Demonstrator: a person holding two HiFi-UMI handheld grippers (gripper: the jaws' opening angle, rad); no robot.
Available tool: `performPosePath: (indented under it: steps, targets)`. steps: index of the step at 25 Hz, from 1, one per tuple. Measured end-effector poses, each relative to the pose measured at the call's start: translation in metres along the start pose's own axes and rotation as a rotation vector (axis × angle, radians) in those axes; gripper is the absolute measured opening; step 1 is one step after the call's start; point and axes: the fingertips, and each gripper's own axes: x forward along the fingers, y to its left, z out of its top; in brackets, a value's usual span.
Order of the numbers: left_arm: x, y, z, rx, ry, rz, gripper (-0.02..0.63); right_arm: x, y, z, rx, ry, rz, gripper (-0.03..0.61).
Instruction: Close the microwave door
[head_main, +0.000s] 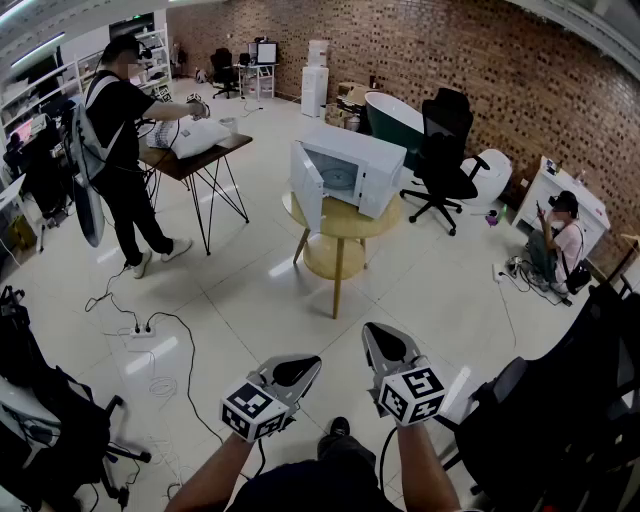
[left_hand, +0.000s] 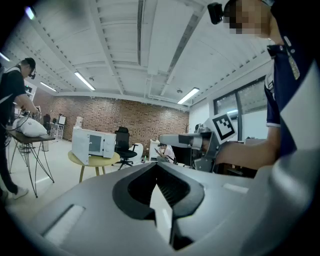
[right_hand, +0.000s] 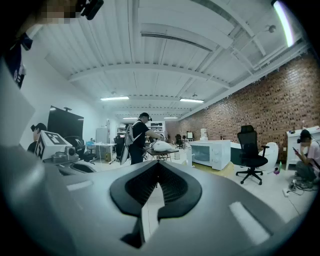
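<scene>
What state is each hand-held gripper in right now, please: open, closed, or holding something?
Left hand-held gripper: closed, with nothing between its jaws.
Right hand-held gripper: closed, with nothing between its jaws.

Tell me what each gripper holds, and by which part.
Nothing. The left gripper and right gripper are both shut and empty, well short of the microwave.

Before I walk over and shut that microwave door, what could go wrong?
1. Trip: a power strip and loose cables lie on the floor left of the path.
2. Shove: the microwave sits on a small round table with slim legs; pushing its open door hard could shift it.
</scene>
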Motion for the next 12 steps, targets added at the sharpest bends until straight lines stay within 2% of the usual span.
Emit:
performPosePath:
  steps: [12]
  targets:
    - [0.08, 0.047, 0.015, 0.007, -0.013, 0.033, 0.003, 0.044, -0.069, 0.002, 0.004, -0.007, 0.06, 0.002]
